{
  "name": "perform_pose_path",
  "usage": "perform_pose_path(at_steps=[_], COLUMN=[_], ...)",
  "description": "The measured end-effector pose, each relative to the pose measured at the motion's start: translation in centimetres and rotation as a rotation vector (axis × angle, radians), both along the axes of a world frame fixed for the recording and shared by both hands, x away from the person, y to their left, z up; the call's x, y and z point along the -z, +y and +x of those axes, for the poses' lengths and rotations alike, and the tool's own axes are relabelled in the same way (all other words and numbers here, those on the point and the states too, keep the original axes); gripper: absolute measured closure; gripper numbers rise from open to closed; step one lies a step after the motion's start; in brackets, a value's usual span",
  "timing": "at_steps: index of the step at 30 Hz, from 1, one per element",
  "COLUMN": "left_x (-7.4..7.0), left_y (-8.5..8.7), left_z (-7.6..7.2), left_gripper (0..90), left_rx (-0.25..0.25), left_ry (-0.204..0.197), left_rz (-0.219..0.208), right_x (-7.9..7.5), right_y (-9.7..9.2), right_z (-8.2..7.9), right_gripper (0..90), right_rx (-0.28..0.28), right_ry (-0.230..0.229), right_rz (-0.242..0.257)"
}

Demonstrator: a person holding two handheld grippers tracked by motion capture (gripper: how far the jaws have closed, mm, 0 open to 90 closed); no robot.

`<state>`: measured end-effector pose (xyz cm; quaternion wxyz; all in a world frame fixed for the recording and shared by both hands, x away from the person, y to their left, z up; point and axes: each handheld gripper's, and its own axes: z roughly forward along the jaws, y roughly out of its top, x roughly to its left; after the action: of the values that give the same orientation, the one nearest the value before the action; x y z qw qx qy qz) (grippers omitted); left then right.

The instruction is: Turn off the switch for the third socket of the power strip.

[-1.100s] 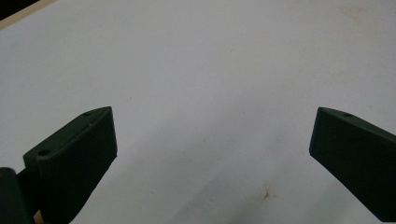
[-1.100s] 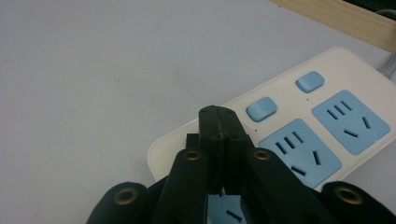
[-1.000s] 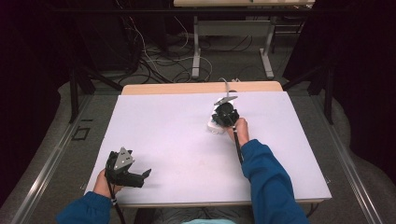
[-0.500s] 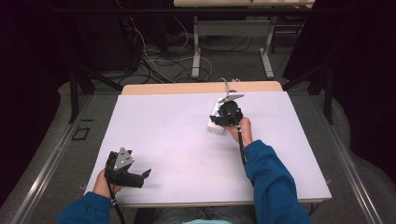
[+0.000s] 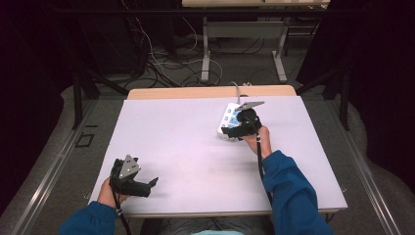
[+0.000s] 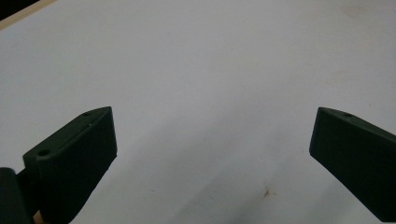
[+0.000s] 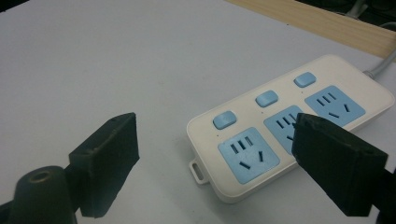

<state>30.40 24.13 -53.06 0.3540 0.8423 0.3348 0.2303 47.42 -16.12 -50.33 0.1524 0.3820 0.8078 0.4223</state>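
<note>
From above, a white table point(image 5: 195, 142) fills the middle of the room, with a white power strip point(image 5: 228, 119) lying toward its far right part, its cord running off the far edge. The right gripper point(image 5: 229, 131) is held just over the near end of that strip by a hand on a blue sleeve point(image 5: 288, 191), while the left gripper point(image 5: 149, 185) sits low at the near left corner of the table, well apart from the strip. Along the left gripper point(image 6: 212, 154), the two black jaws stand spread wide with bare white tabletop between them. Along the right gripper point(image 7: 215, 168), the jaws are likewise spread; the power strip point(image 7: 299, 116) lies between and beyond them, showing three blue sockets and three blue switches point(image 7: 267, 99), with the right-hand jaw overlapping the middle socket and the left-hand jaw over bare table.
</note>
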Motion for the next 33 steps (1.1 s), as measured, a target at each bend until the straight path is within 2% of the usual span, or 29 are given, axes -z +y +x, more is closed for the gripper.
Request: perform_pose_path(at_steps=[12,24,26,28,33], left_x=[0.0,-0.1,-0.1,-0.1,-0.1], left_y=[0.0,0.0,0.0,0.1,0.0], left_z=[0.0,0.0,0.0,0.0,0.0], left_gripper=[0.7,0.6,0.6,0.6,0.6], left_rx=[-0.001,0.000,0.000,0.003,-0.002], left_ry=[-0.003,-0.010,-0.003,-0.011,-0.004], left_rz=[-0.003,0.010,-0.001,0.010,0.001], right_x=[-0.1,-0.9,-1.1,-1.2,-1.5], right_y=[-1.4,-2.7,-3.0,-3.3,-4.2], right_z=[-2.0,-4.8,-5.3,-5.8,-6.9], right_gripper=[7.3,3.5,2.6,2.3,1.8], right_rx=[-0.011,-0.014,-0.018,-0.020,-0.009], right_ry=[0.008,-0.031,-0.033,-0.048,-0.051], right_rz=[-0.006,-0.015,-0.023,-0.025,-0.030])
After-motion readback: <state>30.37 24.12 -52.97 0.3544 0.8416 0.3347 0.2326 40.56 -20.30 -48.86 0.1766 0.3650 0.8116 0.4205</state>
